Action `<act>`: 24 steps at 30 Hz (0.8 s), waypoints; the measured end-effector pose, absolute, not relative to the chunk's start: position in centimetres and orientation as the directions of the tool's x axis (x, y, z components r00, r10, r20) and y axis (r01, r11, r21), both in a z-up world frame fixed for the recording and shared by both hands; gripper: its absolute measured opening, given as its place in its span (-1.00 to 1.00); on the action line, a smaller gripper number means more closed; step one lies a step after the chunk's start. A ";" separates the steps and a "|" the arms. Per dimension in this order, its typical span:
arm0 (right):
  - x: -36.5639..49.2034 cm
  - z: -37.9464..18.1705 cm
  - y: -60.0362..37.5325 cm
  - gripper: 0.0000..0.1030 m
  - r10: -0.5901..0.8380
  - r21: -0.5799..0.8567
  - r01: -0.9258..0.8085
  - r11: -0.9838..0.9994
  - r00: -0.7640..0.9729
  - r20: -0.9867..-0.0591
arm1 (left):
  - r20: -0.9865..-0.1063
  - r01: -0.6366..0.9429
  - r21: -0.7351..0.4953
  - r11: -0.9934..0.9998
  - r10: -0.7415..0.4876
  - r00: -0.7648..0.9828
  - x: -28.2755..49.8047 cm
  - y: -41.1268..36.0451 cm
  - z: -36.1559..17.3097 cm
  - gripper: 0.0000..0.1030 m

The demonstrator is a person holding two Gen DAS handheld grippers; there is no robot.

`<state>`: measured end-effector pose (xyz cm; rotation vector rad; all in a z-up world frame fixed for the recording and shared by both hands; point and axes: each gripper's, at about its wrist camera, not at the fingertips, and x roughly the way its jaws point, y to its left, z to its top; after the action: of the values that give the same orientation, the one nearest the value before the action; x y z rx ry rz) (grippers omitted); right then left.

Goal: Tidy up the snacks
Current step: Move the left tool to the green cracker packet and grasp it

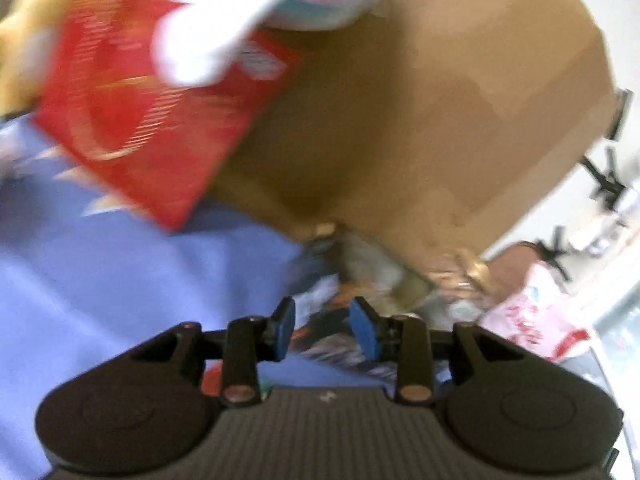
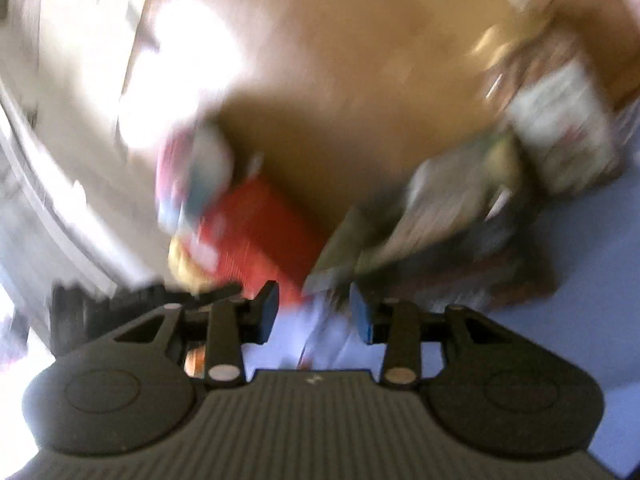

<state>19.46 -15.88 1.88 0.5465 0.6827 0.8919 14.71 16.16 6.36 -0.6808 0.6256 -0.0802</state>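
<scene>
Both views are blurred by motion. In the left wrist view a big brown cardboard box (image 1: 420, 120) stands on a blue cloth (image 1: 120, 272). A red snack box (image 1: 140, 120) leans by it, under a soft toy (image 1: 248, 12). My left gripper (image 1: 322, 328) is open, with dark snack packets (image 1: 336, 320) lying beyond its blue pads. In the right wrist view my right gripper (image 2: 314, 314) is open over a whitish packet (image 2: 324, 332). The red box (image 2: 260, 236) and several grey-green packets (image 2: 440, 208) lie ahead by the cardboard box (image 2: 340, 80).
A pink and white bag (image 1: 536, 320) lies at the right in the left wrist view. A yellow soft toy (image 1: 28, 40) sits at the far left. A white-labelled box (image 2: 560, 120) stands at the right in the right wrist view.
</scene>
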 end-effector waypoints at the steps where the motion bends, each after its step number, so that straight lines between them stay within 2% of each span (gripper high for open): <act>1: 19.5 1.4 -14.5 -0.17 0.837 0.669 -0.513 0.538 0.420 -0.351 | -0.534 -0.159 -0.605 0.780 -0.250 0.808 14.2 16.5 5.8 -0.39; 3: 19.7 0.4 -12.1 -0.17 0.821 0.642 -0.513 0.570 0.384 -0.423 | -0.564 -0.187 -0.602 0.776 -0.247 0.788 13.1 16.4 4.7 -0.39; 8: 19.9 -1.9 -8.5 -0.13 0.797 0.619 -0.508 0.600 0.305 -0.522 | -0.636 -0.208 -0.550 0.808 -0.244 0.732 12.2 15.0 2.2 -0.39; 9: 19.7 -2.1 -8.4 -0.16 0.802 0.625 -0.509 0.592 0.299 -0.517 | -0.649 -0.212 -0.555 0.805 -0.259 0.715 12.5 14.6 1.5 -0.40; 10: 19.2 -2.1 -8.6 -0.23 0.806 0.629 -0.511 0.586 0.287 -0.518 | -0.653 -0.205 -0.566 0.799 -0.282 0.702 12.5 14.5 1.0 -0.49; 12: 18.3 -1.7 -9.4 -0.27 0.787 0.607 -0.509 0.611 0.305 -0.537 | -0.653 -0.191 -0.585 0.789 -0.318 0.687 12.7 13.7 0.5 -0.51; 17: 15.7 -0.5 -13.5 -0.09 0.779 0.561 -0.548 0.621 0.357 -0.515 | -0.643 -0.114 -0.622 0.775 -0.422 0.639 12.8 11.1 -0.1 -0.50; 24: 12.7 -1.2 -16.0 0.04 0.702 0.406 -0.587 0.701 0.470 -0.535 | -0.668 -0.042 -0.569 0.821 -0.432 0.605 13.4 6.6 0.4 -0.47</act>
<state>12.72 -16.03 -1.19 0.1740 0.7363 0.7947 13.44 6.60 0.43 -0.5819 0.9033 -0.2408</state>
